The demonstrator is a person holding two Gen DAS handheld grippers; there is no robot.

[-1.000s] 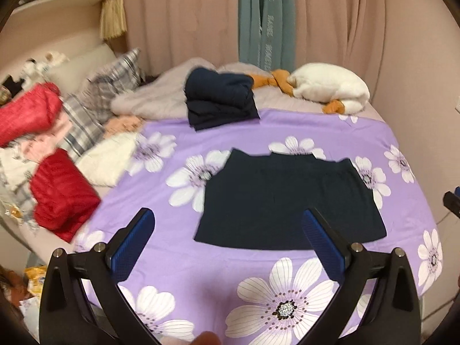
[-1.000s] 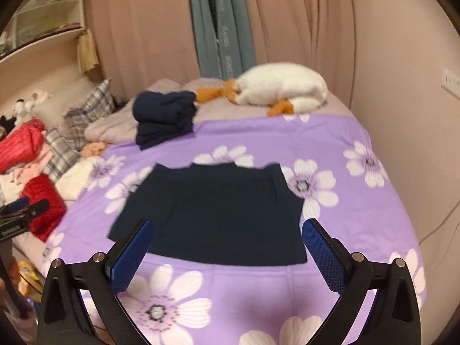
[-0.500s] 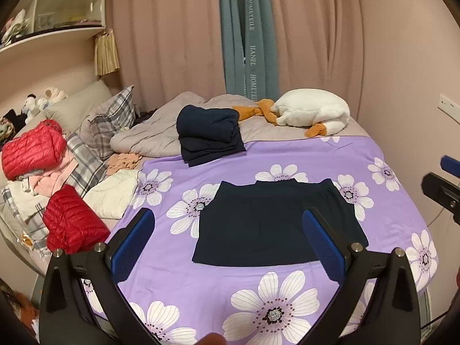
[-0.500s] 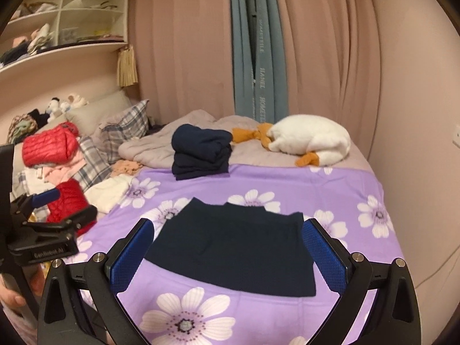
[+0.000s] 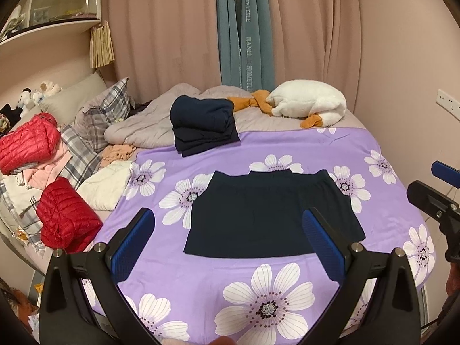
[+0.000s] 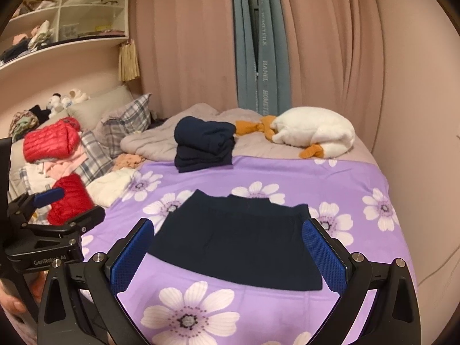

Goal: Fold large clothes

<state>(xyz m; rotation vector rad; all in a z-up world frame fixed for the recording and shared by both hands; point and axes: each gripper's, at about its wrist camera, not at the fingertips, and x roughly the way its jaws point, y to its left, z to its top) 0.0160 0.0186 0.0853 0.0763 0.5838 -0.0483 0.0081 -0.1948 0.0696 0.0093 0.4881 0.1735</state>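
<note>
Bedroom with pink curtains (image 5: 172,43) and a teal curtain strip (image 5: 244,31) behind a bed covered by a purple flower-print sheet (image 5: 287,146). Dark navy garment (image 5: 273,215) lies flat and spread on the sheet, mid-bed, partly folded into a rough rectangle, nothing touching it; same garment in the right wrist view (image 6: 238,238). Behind it, near the far edge of the purple sheet, a stack of folded navy clothes (image 5: 201,123) sits partly on a grey blanket (image 5: 143,123). White plush goose (image 5: 310,102) with orange feet lies at the far right of the bed. Along the bed's left side: plaid pillow (image 5: 106,109), two red puffer jackets (image 5: 66,215), a cream garment (image 5: 106,184), pink clothes, all in a loose pile. Wall shelf (image 6: 66,8) at upper left holds assorted items. Left gripper (image 5: 227,244) hovers above the near edge of the bed, blue-padded fingers (image 5: 132,241) wide apart, holding nothing, garment framed between them but well below. Right gripper (image 6: 230,253) the same: fingers (image 6: 322,253) spread wide, empty, above the near end of the garment. Each gripper shows at the edge of the other's view, apart from each other. Part of a hand (image 6: 11,302) shows at lower left in the right wrist view.
</note>
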